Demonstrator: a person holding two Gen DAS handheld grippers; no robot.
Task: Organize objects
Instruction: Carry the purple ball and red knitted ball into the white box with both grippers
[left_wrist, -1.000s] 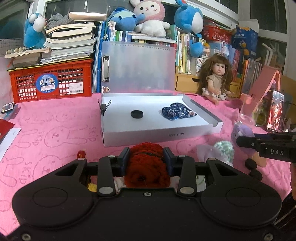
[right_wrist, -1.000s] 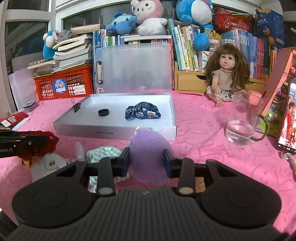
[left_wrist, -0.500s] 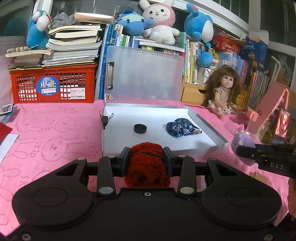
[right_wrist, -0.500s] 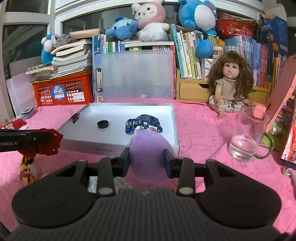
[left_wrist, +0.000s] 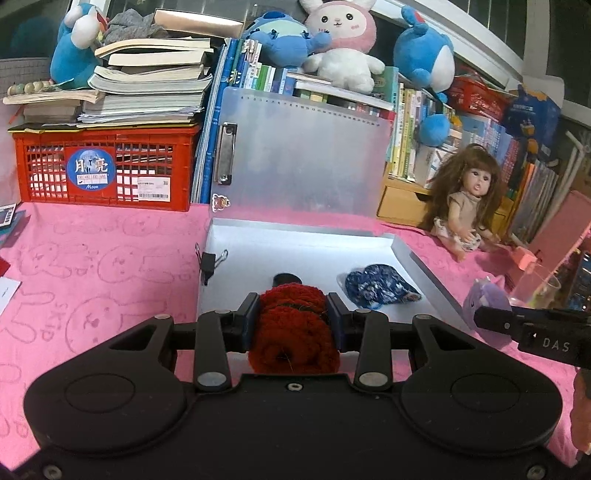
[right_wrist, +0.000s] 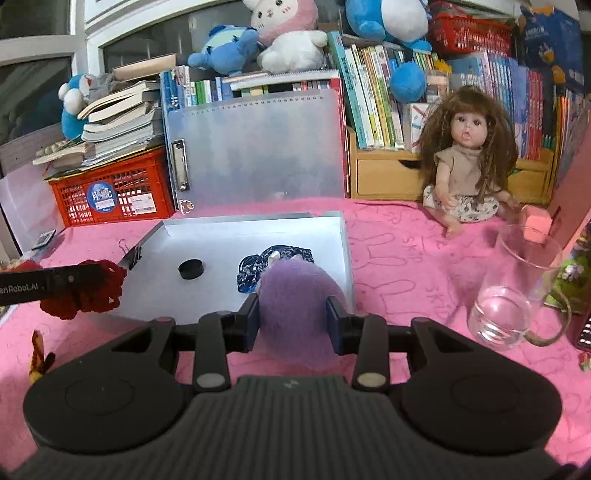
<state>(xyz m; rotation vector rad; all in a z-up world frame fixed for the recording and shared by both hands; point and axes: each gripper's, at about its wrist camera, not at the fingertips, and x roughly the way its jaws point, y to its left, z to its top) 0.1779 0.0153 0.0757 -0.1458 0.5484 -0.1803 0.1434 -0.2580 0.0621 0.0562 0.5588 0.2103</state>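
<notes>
Over the near edge of the white tray (left_wrist: 413, 258), both grippers hung with loads. The left gripper (left_wrist: 291, 319) had its jaws partly closed, pads pressed on a red knitted piece (left_wrist: 293, 332). The right gripper (right_wrist: 291, 314) was pinched the same way on a purple plush ball (right_wrist: 295, 295).

As a judgement, the tidying was about midway: 2 things already lay in the tray, a black puck (right_wrist: 190, 268) and a blue patterned cloth (left_wrist: 376, 290), while the 2 held items had not yet been set down inside.

Only the right wrist view showed the glass cup (right_wrist: 517, 291) on the pink cloth (right_wrist: 406, 251) and a small yellow-red scrap (right_wrist: 38, 356) left outside the tray. The left wrist view alone showed the black binder clip (left_wrist: 208, 264) plainly on the tray's left wall.
</notes>
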